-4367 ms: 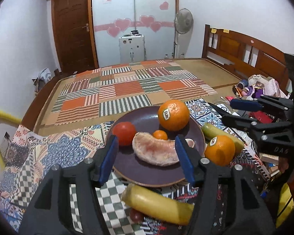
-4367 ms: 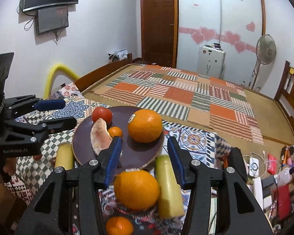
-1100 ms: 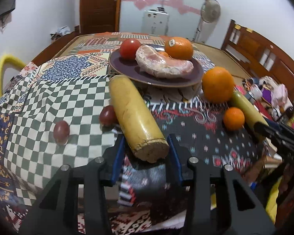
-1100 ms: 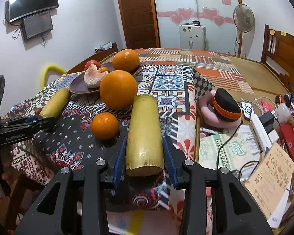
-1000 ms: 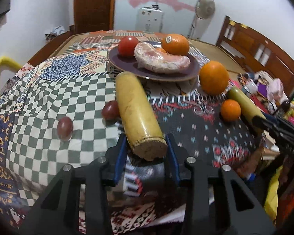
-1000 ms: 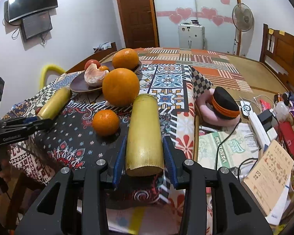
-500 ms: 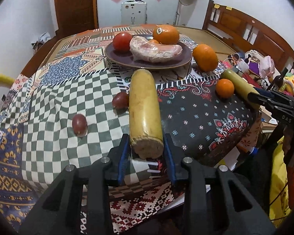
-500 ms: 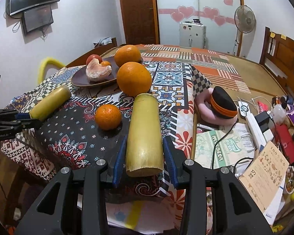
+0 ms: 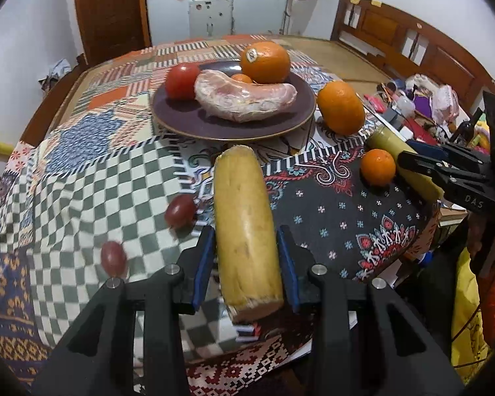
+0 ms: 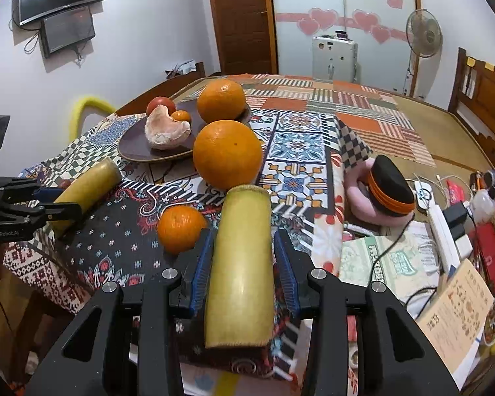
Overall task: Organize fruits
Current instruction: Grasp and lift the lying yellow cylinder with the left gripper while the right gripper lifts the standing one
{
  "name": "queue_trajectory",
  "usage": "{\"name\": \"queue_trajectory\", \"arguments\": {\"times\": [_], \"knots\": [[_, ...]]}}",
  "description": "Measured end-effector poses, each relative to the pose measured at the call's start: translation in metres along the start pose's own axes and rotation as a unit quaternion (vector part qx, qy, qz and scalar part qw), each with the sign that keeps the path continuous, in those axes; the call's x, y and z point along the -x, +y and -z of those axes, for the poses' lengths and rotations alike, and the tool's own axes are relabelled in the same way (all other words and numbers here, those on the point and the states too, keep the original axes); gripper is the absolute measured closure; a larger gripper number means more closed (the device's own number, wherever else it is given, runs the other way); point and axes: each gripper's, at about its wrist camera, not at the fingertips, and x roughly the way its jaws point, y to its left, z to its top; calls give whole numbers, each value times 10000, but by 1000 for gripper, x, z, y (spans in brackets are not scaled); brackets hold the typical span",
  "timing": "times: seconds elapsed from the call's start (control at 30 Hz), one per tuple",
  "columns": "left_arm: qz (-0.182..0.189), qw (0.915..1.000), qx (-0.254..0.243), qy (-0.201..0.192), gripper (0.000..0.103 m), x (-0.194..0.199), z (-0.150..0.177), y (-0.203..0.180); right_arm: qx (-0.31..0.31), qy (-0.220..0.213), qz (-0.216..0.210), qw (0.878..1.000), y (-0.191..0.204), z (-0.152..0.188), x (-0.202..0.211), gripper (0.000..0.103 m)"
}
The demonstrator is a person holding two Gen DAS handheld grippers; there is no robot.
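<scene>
Here each gripper is closed on a yellow cut stalk piece, maybe sugarcane. The left gripper (image 9: 246, 259) has its blue pads pressed on both sides of the left stalk piece (image 9: 244, 227), which points away toward the purple plate (image 9: 194, 120). The far end of this piece is near the plate rim but apart from it. The right gripper (image 10: 242, 262) clamps the right stalk piece (image 10: 242, 260) in the same way, with the cut end toward the camera. The far end of this piece is just in front of the large orange (image 10: 227, 153), very close to it; I cannot tell if they touch.

On the plate lie a red tomato (image 9: 181, 81), a peeled pomelo segment (image 9: 244, 99), a stickered orange (image 9: 265, 61) and a small tangerine (image 9: 242, 78) half hidden behind the segment. The large orange sits on the patterned tablecloth (image 9: 330, 211) just beside the plate. A small mandarin (image 10: 181, 227) lies on the cloth, just left of the right stalk piece. Two dark red grapes (image 9: 180, 210) lie on the checkered part of the cloth, left of the left stalk piece. At the right side of the table stand a pink cushion with a black cap (image 10: 387, 186) and a white power strip (image 10: 440, 227).
</scene>
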Motion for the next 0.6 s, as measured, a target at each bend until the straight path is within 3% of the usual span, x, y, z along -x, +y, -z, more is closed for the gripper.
{"name": "queue_trajectory", "arguments": {"times": [0.6], "knots": [[130, 9983, -191, 527, 62, -36, -42, -10, 192, 199, -175, 9995, -1, -12, -18, 67]]}}
